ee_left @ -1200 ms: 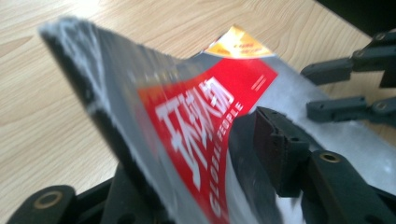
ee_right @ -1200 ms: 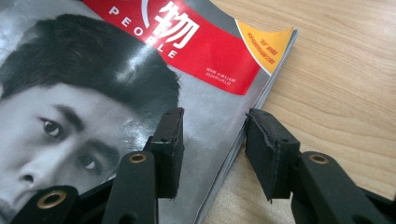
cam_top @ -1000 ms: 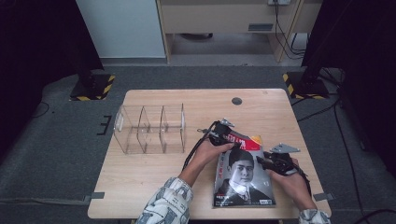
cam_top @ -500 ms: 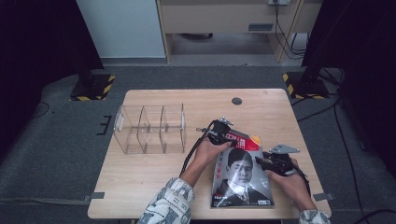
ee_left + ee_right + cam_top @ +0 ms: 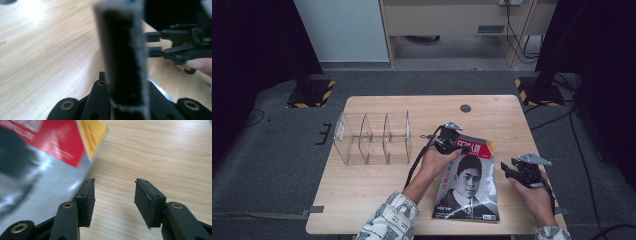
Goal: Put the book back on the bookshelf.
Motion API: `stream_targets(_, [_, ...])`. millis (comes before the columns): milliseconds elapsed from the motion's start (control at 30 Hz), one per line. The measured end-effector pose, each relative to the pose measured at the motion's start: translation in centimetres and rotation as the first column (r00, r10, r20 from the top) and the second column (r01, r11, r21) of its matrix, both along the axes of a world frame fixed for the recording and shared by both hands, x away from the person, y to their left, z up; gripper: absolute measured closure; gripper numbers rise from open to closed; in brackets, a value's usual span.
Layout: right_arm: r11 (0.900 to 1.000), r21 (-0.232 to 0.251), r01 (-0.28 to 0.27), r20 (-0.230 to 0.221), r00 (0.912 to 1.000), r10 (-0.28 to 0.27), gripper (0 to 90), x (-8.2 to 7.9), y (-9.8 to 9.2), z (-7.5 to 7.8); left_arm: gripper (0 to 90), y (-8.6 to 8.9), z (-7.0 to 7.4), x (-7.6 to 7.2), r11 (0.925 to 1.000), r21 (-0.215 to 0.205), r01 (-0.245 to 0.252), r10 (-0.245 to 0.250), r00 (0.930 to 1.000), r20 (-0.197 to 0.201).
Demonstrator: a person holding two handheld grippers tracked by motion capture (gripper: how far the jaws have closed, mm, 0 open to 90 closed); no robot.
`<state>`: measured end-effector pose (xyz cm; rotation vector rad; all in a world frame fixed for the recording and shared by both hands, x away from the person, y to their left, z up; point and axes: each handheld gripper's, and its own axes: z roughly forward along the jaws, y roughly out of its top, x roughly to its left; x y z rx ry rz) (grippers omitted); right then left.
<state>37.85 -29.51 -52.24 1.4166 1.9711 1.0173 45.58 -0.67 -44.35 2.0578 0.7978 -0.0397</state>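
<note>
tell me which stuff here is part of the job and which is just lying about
In the job:
- magazine, far edge clamped
- left claw, shut on the magazine
- right claw, jaws just been opening, nothing between them

Lying about:
- clear divider rack
- table
- dark round spot on the table

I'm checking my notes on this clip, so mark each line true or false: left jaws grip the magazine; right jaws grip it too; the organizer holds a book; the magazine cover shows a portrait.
1. The left gripper jaws grip the magazine at its far edge. True.
2. The right gripper jaws grip it too. False: they stand open beside it.
3. The clear organizer holds a book. False: its compartments are empty.
4. The cover shows a portrait. True.
</note>
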Motion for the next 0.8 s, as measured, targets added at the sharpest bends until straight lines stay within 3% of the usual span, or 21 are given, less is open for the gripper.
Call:
stream_targets(100, [1.000, -0.006, 0.024, -0.018, 0.9995, -0.024, 45.3, 0.2, -0.2, -0.4, 86.7, 0.3, 1.1, -0.3, 0.9999, -0.004, 0.011, -0.011, 0.9995, 0.031])
stream_targets(233, [1.000, -0.023, 0.013, -0.036, 0.9993, -0.014, 41.2, 0.3, 0.1, -0.7, 86.7, 0.5, 1.7, -0.4, 0.9997, -0.022, 0.014, -0.013, 0.9988, 0.048])
stream_targets(667, [0.998, -0.067, -0.010, -0.065, 0.9978, 0.006, 33.2, 0.5, 1.0, -1.4, 86.7, 1.4, 3.0, -0.7, 0.9957, -0.092, 0.010, -0.005, 0.9986, 0.053])
stream_targets(800, [0.999, -0.054, -0.007, -0.076, 0.9971, 0.003, 30.5, 0.6, 1.1, -1.5, 86.7, 1.6, 3.9, -0.9, 0.9941, -0.107, 0.020, -0.013, 0.9975, 0.070])
